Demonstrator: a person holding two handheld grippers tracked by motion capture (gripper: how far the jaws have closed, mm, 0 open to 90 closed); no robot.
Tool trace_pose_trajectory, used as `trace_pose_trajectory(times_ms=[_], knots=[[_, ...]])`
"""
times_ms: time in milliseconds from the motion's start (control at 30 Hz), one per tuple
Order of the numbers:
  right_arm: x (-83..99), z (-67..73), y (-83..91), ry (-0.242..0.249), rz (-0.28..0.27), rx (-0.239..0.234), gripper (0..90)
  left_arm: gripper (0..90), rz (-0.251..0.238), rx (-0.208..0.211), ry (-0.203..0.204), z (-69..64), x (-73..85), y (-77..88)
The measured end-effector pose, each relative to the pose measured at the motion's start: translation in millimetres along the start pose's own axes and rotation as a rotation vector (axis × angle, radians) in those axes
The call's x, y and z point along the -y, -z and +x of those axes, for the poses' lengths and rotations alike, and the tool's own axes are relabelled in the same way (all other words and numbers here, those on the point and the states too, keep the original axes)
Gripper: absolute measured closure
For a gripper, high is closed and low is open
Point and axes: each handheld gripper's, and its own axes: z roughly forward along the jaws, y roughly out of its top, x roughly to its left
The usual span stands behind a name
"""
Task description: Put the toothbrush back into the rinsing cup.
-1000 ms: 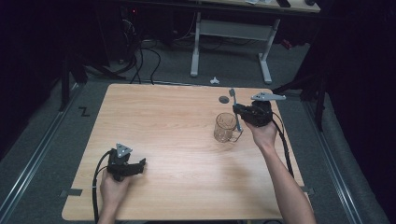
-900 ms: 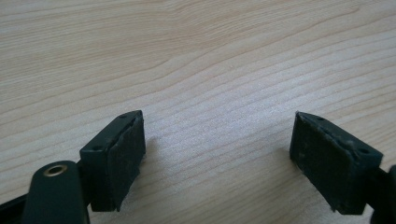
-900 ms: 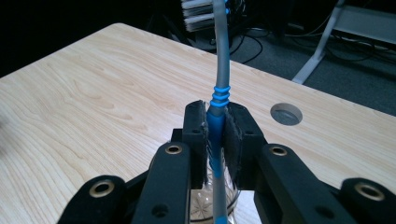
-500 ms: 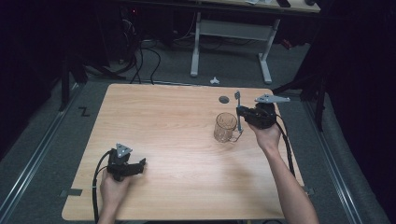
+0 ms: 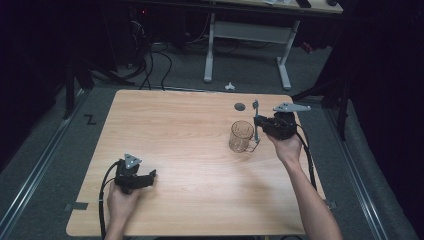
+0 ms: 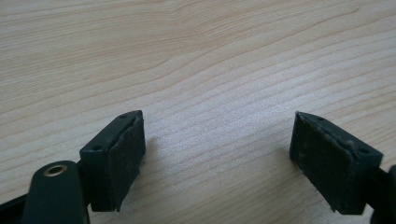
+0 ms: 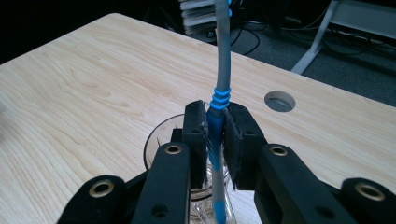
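Observation:
A clear glass mug (image 5: 241,136) stands on the wooden table (image 5: 180,125), right of centre. My right gripper (image 5: 260,122) is shut on a grey and blue toothbrush (image 5: 256,116), held nearly upright at the mug's right side. In the right gripper view the pads (image 7: 198,135) clamp the toothbrush (image 7: 223,70) at its blue section, directly over the glass mug (image 7: 156,140). I cannot tell whether its lower end is inside the mug. My left gripper (image 5: 150,175) rests at the table's front left. Its jaws (image 6: 217,140) are open over bare wood.
A round cable hole (image 5: 240,106) sits in the table behind the mug. Beyond the far edge stand a white desk frame (image 5: 247,35) and loose cables (image 5: 150,60) on the floor. A small white object (image 5: 229,86) lies on the floor there.
The right gripper has shifted slightly to the right, and the toothbrush has turned from tilted to nearly upright. The left gripper has stayed put.

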Motion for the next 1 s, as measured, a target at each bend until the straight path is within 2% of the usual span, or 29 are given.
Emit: trace_pose_trajectory(times_ms=[633, 1000], knots=[[0.9, 2.1, 7.8, 0.018, 0.014, 0.005, 79.3, 18.8, 0.0, 0.0, 0.0, 0.0, 0.0, 0.0], [1.8, -0.5, 11.5, 0.002, 0.02, 0.006, 79.3, 18.8, 0.0, 0.001, 0.0, 0.0, 0.0, 0.0]])
